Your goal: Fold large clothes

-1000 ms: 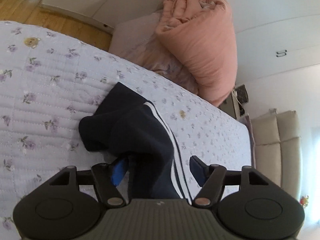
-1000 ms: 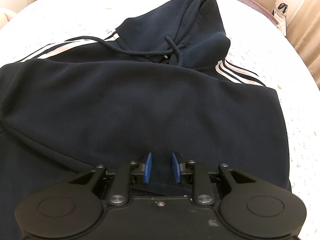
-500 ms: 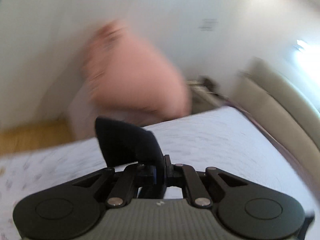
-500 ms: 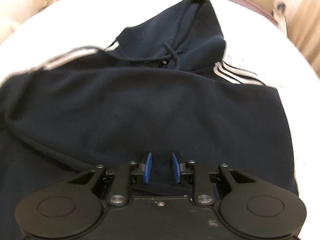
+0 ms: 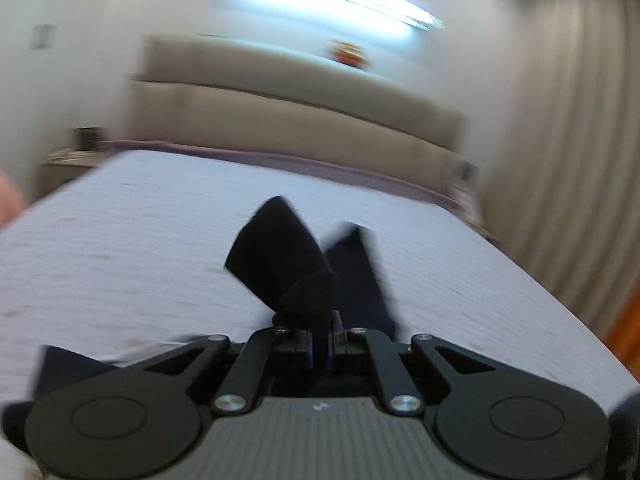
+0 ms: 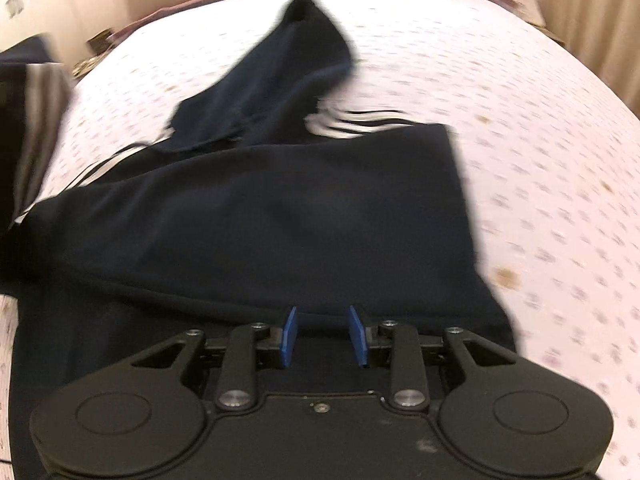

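Observation:
A dark navy hoodie (image 6: 280, 216) with white sleeve stripes lies spread on the floral bedspread (image 6: 540, 120), hood pointing to the far end. My left gripper (image 5: 320, 344) is shut on the hoodie's sleeve (image 5: 288, 264) and holds it lifted above the bed. That lifted striped sleeve also shows at the left edge of the right wrist view (image 6: 36, 120). My right gripper (image 6: 324, 336) sits low over the hoodie's body near the hem, blue pads slightly apart, with dark fabric between them; whether it grips is unclear.
A padded beige headboard (image 5: 300, 120) runs along the far end of the bed. A nightstand (image 5: 76, 152) stands at the far left. Curtains (image 5: 580, 160) hang on the right. Wooden floor (image 5: 624, 332) shows at the right edge.
My left gripper closed on the sleeve, lifted it and swung right, from the pink duvet toward the headboard. The hoodie's hood and upper part shifted. My right gripper stayed over the hem.

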